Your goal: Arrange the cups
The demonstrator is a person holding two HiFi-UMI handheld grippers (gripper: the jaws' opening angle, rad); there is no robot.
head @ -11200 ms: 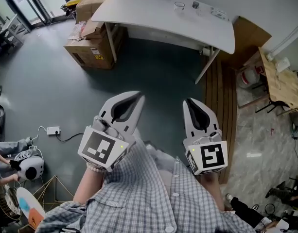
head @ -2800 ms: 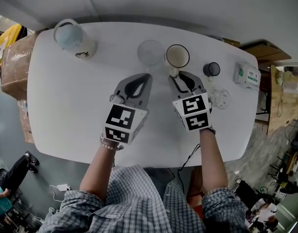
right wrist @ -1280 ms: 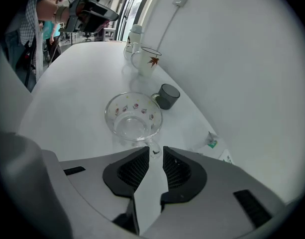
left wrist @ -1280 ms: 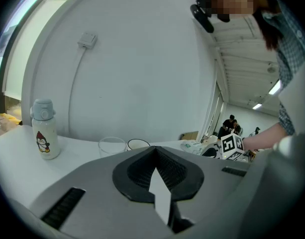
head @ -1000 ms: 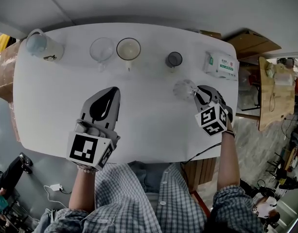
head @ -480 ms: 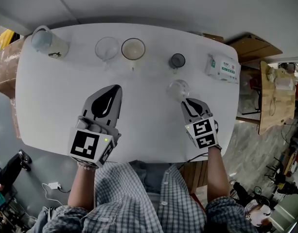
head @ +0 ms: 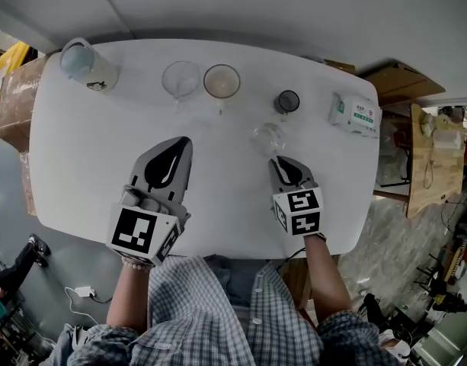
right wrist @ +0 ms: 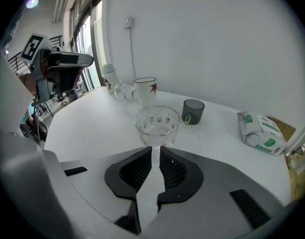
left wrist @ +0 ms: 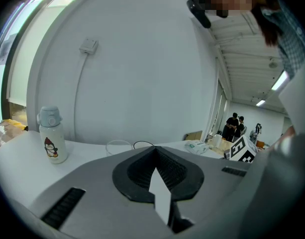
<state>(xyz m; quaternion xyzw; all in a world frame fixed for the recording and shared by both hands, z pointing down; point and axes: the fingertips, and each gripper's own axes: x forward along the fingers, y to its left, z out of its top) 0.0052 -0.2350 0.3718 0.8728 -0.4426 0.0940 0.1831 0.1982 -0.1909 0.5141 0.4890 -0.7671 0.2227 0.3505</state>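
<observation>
A clear glass cup (head: pixel 269 137) with a dotted pattern stands on the white table (head: pixel 103 143), in front of a small dark cup (head: pixel 287 101). My right gripper (head: pixel 277 161) is on its near side; its jaws have just been closing and are now shut on the cup's handle. In the right gripper view the clear cup (right wrist: pixel 157 126) sits just past the right gripper (right wrist: pixel 155 151). Further left stand a white mug (head: pixel 222 81) and a glass mug (head: pixel 180 78). My left gripper (head: pixel 183 139) hovers shut and empty over the table's left middle.
A pale bottle (head: pixel 87 63) with a penguin print stands at the far left corner. A tissue pack (head: pixel 355 113) lies at the far right. The table's near edge runs just under both hands. Cardboard boxes and wooden furniture flank the table.
My right gripper has swung from the clear cup's right side to its near side and rolled upright. The cup has shifted left with it. The left gripper has stayed put.
</observation>
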